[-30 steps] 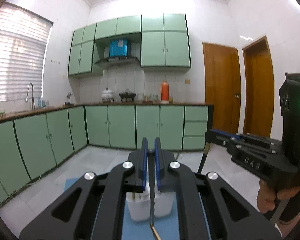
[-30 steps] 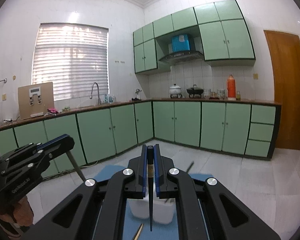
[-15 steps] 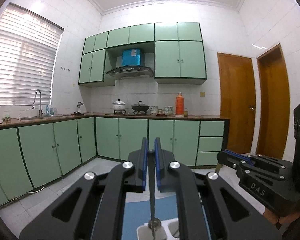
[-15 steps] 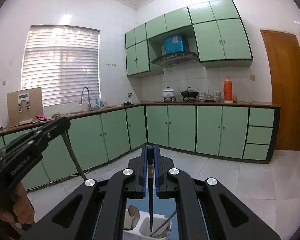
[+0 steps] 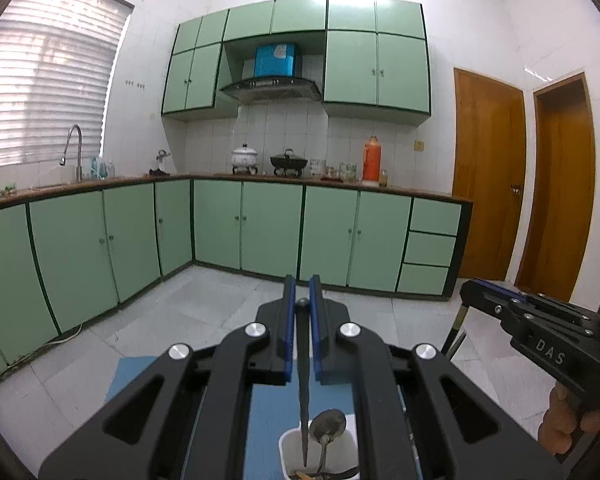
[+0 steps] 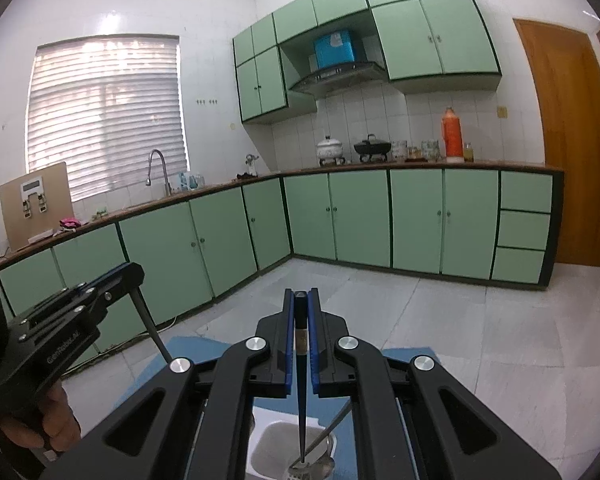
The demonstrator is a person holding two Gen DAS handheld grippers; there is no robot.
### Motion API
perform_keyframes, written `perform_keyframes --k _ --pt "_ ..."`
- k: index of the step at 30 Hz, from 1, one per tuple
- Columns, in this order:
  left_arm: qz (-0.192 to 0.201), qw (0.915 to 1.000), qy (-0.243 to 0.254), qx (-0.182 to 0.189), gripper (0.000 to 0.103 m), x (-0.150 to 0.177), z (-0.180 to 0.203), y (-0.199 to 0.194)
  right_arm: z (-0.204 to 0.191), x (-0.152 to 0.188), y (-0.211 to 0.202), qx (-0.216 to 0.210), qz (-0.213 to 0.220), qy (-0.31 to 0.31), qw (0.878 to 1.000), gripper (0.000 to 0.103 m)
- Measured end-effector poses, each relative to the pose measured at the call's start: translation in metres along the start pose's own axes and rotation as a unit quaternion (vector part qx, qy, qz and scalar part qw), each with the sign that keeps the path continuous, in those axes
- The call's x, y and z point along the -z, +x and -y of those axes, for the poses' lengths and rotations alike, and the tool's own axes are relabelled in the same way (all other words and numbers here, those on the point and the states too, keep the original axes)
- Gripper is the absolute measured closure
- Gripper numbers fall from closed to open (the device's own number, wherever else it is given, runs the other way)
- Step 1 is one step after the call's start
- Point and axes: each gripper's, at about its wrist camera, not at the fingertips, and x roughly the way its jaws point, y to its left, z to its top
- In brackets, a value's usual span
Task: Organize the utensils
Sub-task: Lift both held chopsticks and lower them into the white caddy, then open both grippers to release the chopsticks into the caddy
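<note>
Nearest, at six o'clock, the white utensil holder has slid under both grippers since a second ago. The left gripper is clamped on a dark chopstick, its tip now inside the holder beside a spoon. The right gripper likewise pinches its chopstick over the holder's other compartment (release looks next). Beyond, green cabinets at twelve.

Shiny metal spoon, white probably plastic holder, matt dark chopstick, glossy floor tiles
</note>
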Motion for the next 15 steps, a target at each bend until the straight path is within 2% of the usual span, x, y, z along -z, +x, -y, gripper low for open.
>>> perform_keyframes --k 15 --pt "-0.047 0.9989 -0.002 -0.004 0.097 0.038 -0.015 0.021 0.005 0.034 0.029 0.009 -0.043 0.008 0.999 0.096"
